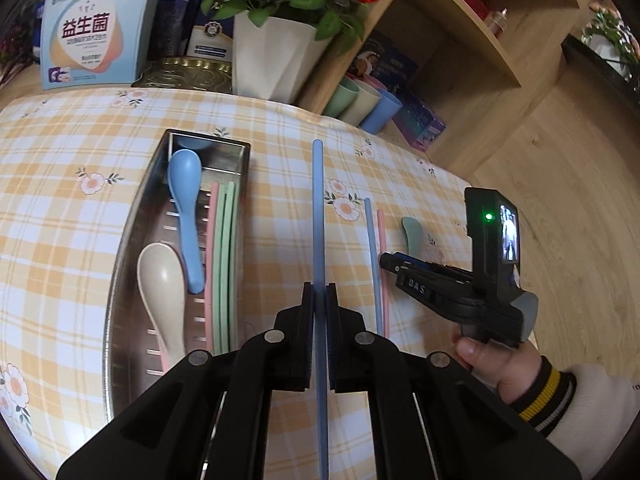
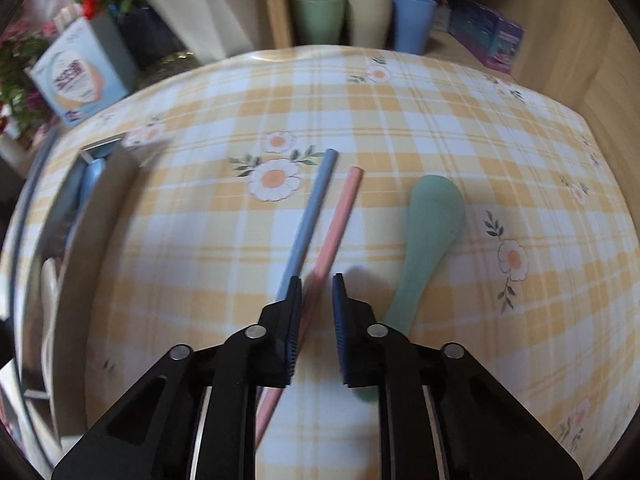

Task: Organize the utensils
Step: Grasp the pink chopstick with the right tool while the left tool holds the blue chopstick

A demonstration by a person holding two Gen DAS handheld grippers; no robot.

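A steel tray (image 1: 132, 216) is positioned at the left on the checked tablecloth (image 1: 60, 200); 1 blue spoon (image 1: 185, 208), 1 cream spoon (image 1: 162, 292), 2 green chopsticks (image 1: 224, 264) and 1 pink chopstick (image 1: 211, 256) are contained in it. Just right of the tray, 1 blue chopstick (image 1: 318, 216) is clamped between the closed fingers of the left gripper (image 1: 319, 300) and is held parallel to the tray. Further right, a second blue chopstick (image 2: 308, 220) and a pink chopstick (image 2: 332, 248) are laid side by side on the cloth. The right gripper (image 2: 317, 280) is held over the pink chopstick with its fingers apart, the pink chopstick lying in the gap. A green spoon (image 2: 428, 232) is laid bowl down just right of that gripper.
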